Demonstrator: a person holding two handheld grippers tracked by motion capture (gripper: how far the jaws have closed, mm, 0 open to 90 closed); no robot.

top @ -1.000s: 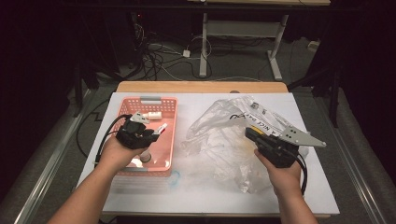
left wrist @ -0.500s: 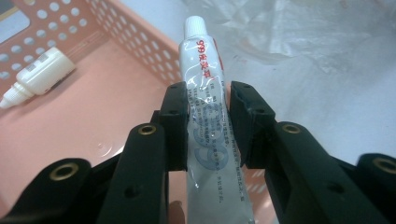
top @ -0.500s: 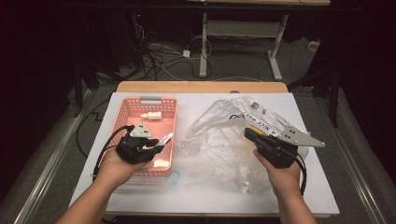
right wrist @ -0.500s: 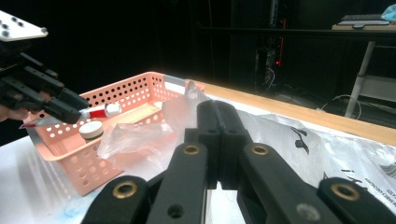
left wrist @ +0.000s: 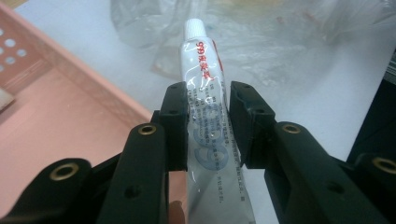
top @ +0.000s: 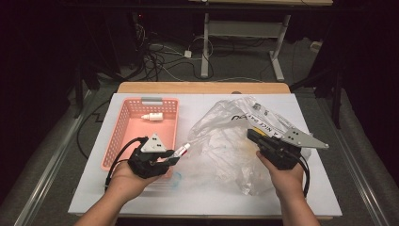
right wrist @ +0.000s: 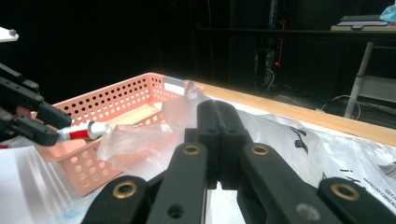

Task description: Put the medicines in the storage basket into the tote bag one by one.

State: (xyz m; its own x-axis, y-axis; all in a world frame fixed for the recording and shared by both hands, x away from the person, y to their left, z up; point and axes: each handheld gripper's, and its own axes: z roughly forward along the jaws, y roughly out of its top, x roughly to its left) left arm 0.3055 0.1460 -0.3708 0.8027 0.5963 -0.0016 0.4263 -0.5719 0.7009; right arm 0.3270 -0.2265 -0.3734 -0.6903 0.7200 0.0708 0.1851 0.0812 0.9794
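Note:
My left gripper (top: pixel 173 157) (left wrist: pixel 208 100) is shut on a white tube with red lettering (top: pixel 182 149) (left wrist: pixel 203 60). The tube's capped end points across the right rim of the pink basket (top: pixel 123 136) toward the clear plastic bag (top: pixel 230 146). A small white bottle (top: pixel 153 116) lies at the far end of the basket. At the bag's right side, my right gripper (top: pixel 251 134) (right wrist: pixel 217 133) has its jaws pressed together on a fold of the bag film (right wrist: pixel 184 105). In the right gripper view, the tube (right wrist: pixel 84 132) shows at the left in front of the basket (right wrist: pixel 116 100).
A white sheet (top: pixel 197 197) covers the table, with a wooden edge (top: pixel 202 87) at the far side. Cables and metal desk legs (top: pixel 277 52) stand on the dark floor beyond. The bag (left wrist: pixel 280 32) spreads over the table's right half.
My left gripper has drawn back toward the near side and to the right with the tube, from over the basket's middle to its near right corner. The right gripper has kept still.

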